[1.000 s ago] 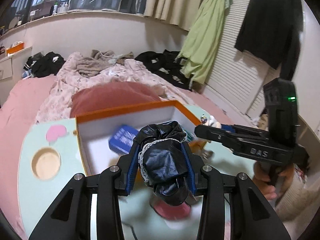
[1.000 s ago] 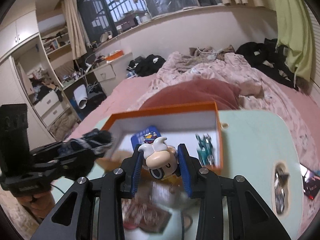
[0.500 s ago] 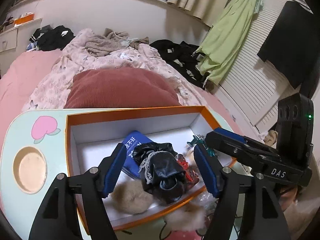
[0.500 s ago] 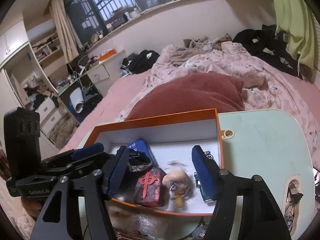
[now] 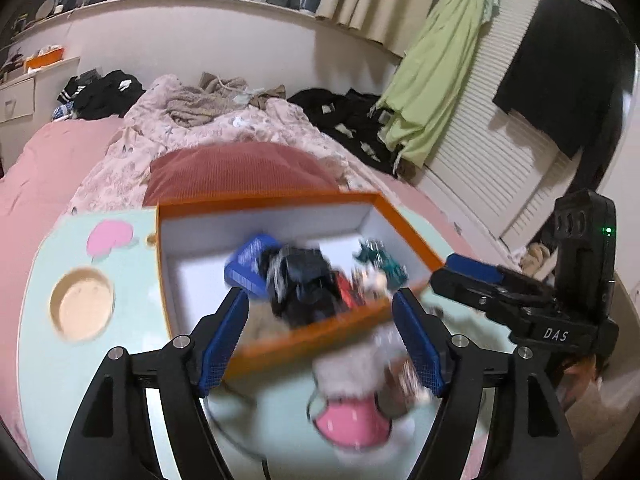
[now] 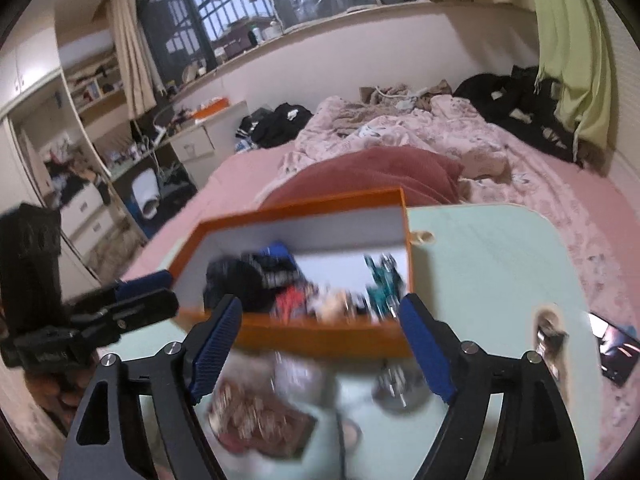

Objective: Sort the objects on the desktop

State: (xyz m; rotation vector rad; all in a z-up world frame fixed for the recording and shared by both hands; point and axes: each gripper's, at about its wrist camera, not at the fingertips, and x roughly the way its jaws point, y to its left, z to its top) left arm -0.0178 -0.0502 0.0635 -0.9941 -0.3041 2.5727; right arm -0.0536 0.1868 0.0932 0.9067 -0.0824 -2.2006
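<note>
An orange box with a white inside [image 5: 272,200] [image 6: 304,210] stands on the pale green table. In it lie a black scrunchie [image 5: 304,280] [image 6: 236,280], a blue packet [image 5: 248,258], a red piece [image 6: 290,300], a small cream figure [image 6: 334,302] and a teal item [image 5: 380,258] [image 6: 384,276]. My left gripper [image 5: 320,338] is open and empty, just in front of the box. My right gripper [image 6: 320,346] is open and empty, also before the box's near wall. Each gripper shows in the other's view, to the side.
On the table before the box lie a white fluffy thing with a pink part [image 5: 352,400], a reddish patterned packet [image 6: 260,416] and a small metal item [image 6: 396,388]. The table [image 6: 500,264] has a round recess [image 5: 82,308]. A phone [image 6: 618,348] lies right. A bed with a red pillow [image 5: 240,172] is behind.
Both grippers let go of their objects into the box, the left one the black scrunchie and the right one the cream figure, and have since drawn back toward me, open.
</note>
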